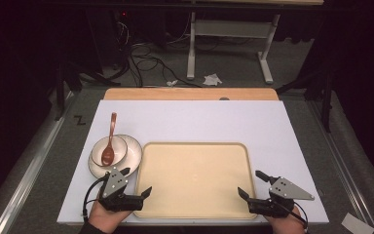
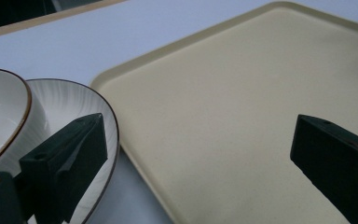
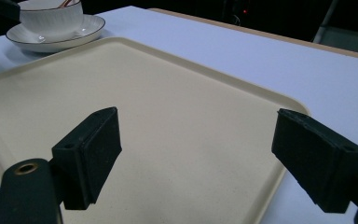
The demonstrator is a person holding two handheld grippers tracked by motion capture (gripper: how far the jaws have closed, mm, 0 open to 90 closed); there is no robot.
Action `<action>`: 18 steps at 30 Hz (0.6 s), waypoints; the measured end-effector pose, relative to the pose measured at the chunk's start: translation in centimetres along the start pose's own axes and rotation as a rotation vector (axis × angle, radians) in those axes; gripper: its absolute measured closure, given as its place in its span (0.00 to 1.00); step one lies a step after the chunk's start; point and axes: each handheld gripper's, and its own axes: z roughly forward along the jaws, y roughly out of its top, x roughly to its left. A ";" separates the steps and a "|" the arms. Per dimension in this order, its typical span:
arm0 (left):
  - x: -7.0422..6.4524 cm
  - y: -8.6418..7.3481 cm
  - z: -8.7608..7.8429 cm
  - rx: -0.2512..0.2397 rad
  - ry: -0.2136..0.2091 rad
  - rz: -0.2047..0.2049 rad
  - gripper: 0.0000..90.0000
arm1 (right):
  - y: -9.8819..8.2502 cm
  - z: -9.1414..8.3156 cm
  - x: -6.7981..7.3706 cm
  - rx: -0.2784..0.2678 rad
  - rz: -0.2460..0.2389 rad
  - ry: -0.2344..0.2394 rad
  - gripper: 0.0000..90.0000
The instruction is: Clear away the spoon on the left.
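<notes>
Both grippers sat at the near corners of the beige tray (image 1: 195, 180), jaws spread, pinching nothing.
Left gripper (image 1: 136, 183) straddled the tray's left edge beside the saucer (image 1: 132, 155); right gripper (image 1: 252, 184) its right edge. High view showed the brown spoon (image 1: 109, 146) in the bowl (image 1: 118, 145); tray surface bare.

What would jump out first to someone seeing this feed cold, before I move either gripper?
The big empty beige tray in the middle of the white table dominates. To its left, a bowl with a brown spoon in it sits on a saucer. The left gripper and right gripper hover open at the tray's near corners, holding nothing.
</notes>
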 end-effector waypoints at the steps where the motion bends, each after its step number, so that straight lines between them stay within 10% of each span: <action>1: 0.0 0.0 0.0 -0.001 0.000 0.003 0.05 | 0.0 0.0 0.0 0.000 0.000 0.000 0.19; 18: 1.2 0.1 -0.7 -0.025 0.019 -0.036 0.06 | 0.0 0.0 0.0 0.002 0.005 -0.002 0.19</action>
